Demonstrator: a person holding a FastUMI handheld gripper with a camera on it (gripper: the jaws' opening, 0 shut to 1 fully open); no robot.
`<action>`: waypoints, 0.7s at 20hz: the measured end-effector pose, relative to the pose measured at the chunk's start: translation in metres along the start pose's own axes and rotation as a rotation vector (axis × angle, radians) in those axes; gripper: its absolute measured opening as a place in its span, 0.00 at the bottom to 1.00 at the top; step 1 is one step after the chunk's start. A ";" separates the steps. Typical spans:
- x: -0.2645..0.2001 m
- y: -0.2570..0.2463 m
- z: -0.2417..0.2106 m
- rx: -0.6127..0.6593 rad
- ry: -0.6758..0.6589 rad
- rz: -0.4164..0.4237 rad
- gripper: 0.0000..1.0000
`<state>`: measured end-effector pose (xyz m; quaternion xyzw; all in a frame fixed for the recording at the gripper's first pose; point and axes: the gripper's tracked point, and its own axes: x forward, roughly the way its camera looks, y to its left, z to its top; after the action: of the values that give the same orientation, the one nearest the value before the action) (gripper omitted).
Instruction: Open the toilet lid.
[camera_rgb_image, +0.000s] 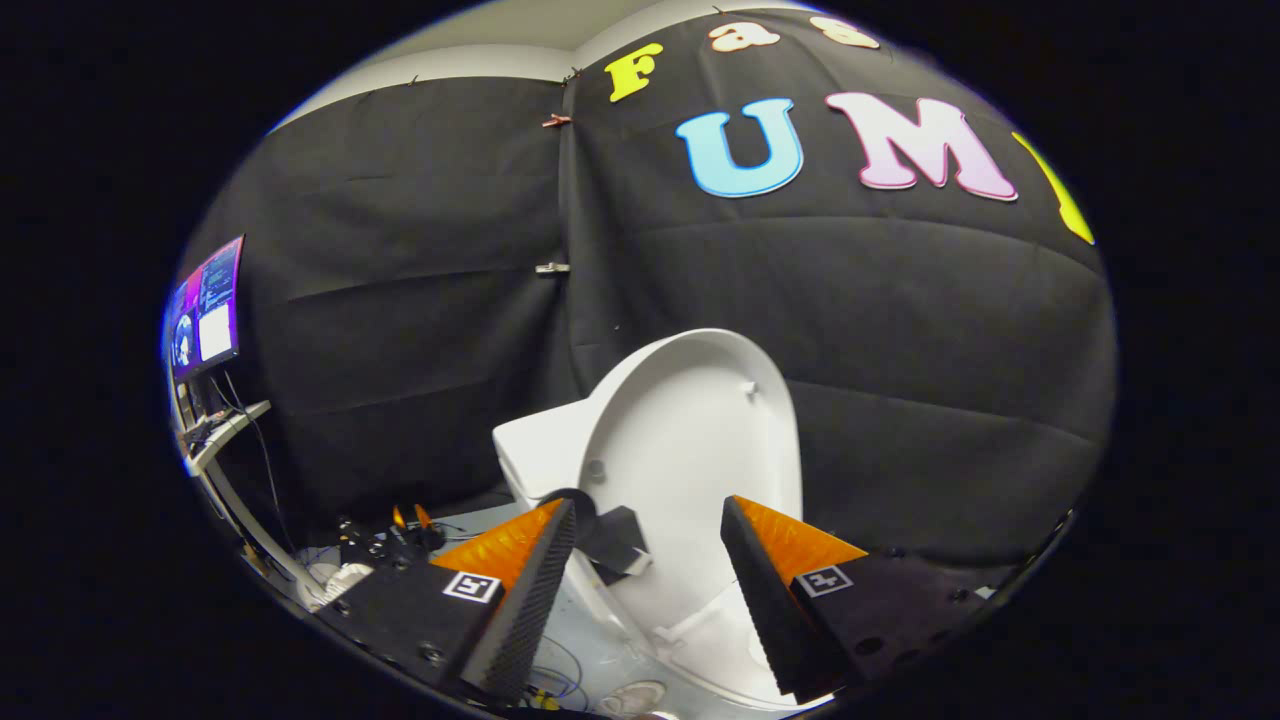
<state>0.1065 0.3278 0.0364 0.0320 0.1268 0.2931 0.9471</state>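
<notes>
Both fingers (520, 585) of the gripper (648, 520) stand wide apart with nothing held between them; each is a black wedge with an orange top face and a ribbed inner pad, and each carries a small square black-and-white marker near its base. In the gap between the fingers and just beyond their tips rises the white toilet lid (690, 440), standing upright with its hollow underside facing the gripper. Two small bumpers show on that underside, one near the upper right edge and one low on the left. The lid leans back against the white tank (525, 450), whose corner shows to the left of it. A black fitting (610, 535) sits at the left foot of the lid, just past the tip of the left finger. Below the lid, between the fingers, part of the white seat and bowl (715, 640) runs toward the near side. Neither finger touches the lid as far as can be seen.

Black cloth (400, 300) hangs as the wall behind the toilet, with a seam pinned by small clips to the left of the lid. Far to the left a lit screen (205, 310) stands on a pale desk (225, 425), with cables and small gear on the floor (380, 545) beneath it
</notes>
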 end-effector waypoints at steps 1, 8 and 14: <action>-0.009 -0.015 0.001 -0.026 -0.023 -0.045 0.93; -0.111 -0.119 0.033 -0.088 -0.221 -0.318 0.99; -0.209 -0.178 0.041 -0.230 -0.344 -0.521 0.98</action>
<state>0.0483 0.0631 0.0984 -0.0597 -0.0651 0.0437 0.9951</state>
